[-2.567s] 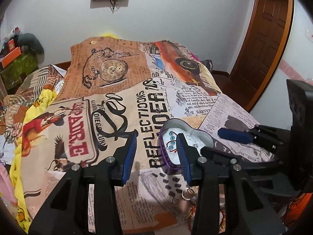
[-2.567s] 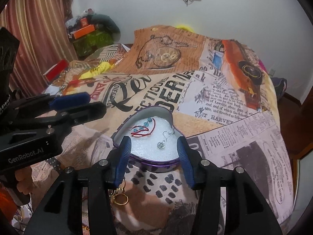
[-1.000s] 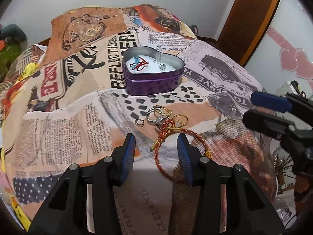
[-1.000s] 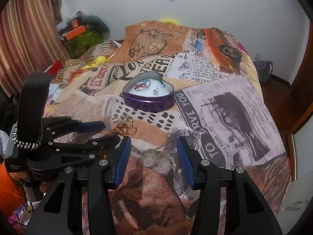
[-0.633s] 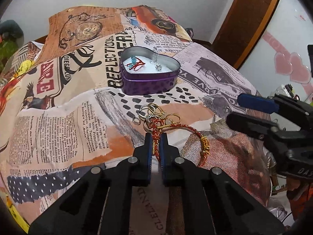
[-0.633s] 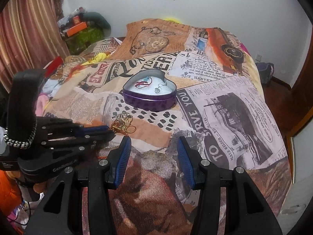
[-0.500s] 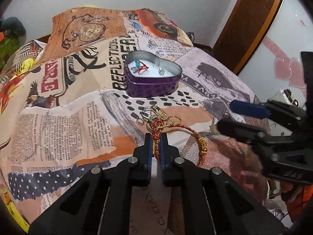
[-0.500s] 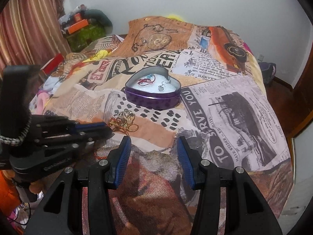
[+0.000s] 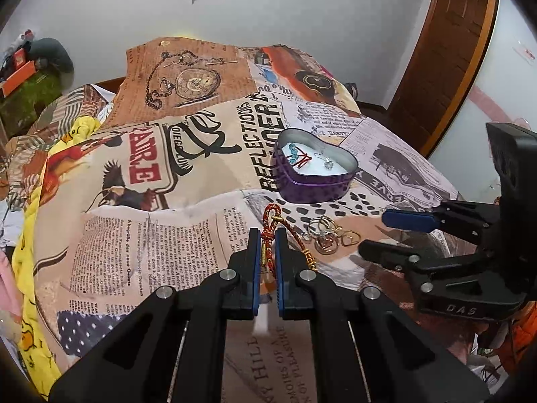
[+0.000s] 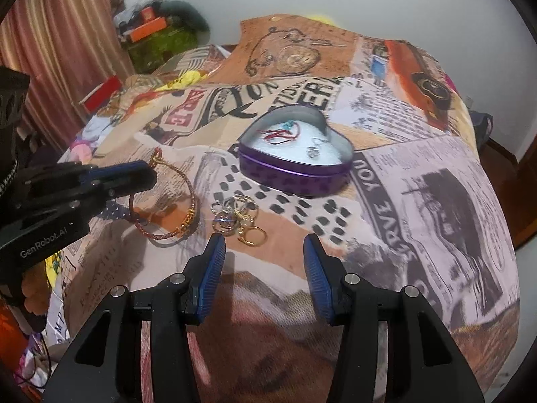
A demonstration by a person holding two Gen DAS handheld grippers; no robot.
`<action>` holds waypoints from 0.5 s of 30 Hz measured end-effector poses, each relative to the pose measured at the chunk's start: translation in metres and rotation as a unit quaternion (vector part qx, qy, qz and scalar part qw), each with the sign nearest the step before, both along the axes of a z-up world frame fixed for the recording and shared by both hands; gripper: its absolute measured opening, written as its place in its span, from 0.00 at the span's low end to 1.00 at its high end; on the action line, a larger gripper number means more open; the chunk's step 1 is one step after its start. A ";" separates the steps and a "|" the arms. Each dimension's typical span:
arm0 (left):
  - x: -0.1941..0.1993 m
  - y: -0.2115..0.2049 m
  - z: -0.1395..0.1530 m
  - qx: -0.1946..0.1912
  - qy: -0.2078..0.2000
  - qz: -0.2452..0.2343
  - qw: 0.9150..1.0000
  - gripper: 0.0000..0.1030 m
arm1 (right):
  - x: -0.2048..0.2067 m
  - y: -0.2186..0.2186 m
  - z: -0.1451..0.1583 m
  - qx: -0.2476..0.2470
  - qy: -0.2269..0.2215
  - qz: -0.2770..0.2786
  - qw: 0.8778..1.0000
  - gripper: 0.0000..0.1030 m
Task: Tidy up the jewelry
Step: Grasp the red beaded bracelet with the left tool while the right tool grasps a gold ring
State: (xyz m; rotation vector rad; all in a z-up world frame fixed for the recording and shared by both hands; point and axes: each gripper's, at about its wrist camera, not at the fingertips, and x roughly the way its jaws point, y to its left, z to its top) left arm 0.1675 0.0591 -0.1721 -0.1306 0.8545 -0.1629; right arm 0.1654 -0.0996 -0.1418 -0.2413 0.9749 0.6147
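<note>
My left gripper (image 9: 267, 235) is shut on a red and gold braided bracelet (image 9: 270, 221) and holds it just above the bedspread; the bracelet (image 10: 188, 216) hangs from the left gripper (image 10: 147, 174) in the right wrist view. A purple heart-shaped tin (image 9: 315, 188) with white padding holds a blue-beaded red piece and a small pendant; it also shows in the right wrist view (image 10: 295, 174). A pile of gold and silver rings (image 9: 330, 235) lies in front of it, also seen in the right wrist view (image 10: 238, 218). My right gripper (image 10: 263, 252) is open and empty, near the rings.
The printed bedspread (image 9: 141, 228) covers the bed. A brown door (image 9: 446, 50) stands at the right. Clutter and a green box (image 10: 157, 40) sit at the far left by a curtain (image 10: 67, 33). Yellow fabric (image 9: 27, 268) lies along the left bed edge.
My left gripper closed on the red bracelet and lifted it forward and left, away from the rings. My right gripper moved closer to the rings, staying open.
</note>
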 end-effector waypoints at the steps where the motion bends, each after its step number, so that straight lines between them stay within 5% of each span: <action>1: 0.000 0.000 -0.001 -0.001 0.000 0.000 1.000 0.06 | 0.001 0.002 -0.002 -0.003 0.001 0.003 1.000 0.43; 15: 0.002 -0.003 -0.011 -0.004 0.000 -0.006 1.000 0.06 | 0.007 0.016 -0.011 -0.023 0.009 0.023 0.999 0.19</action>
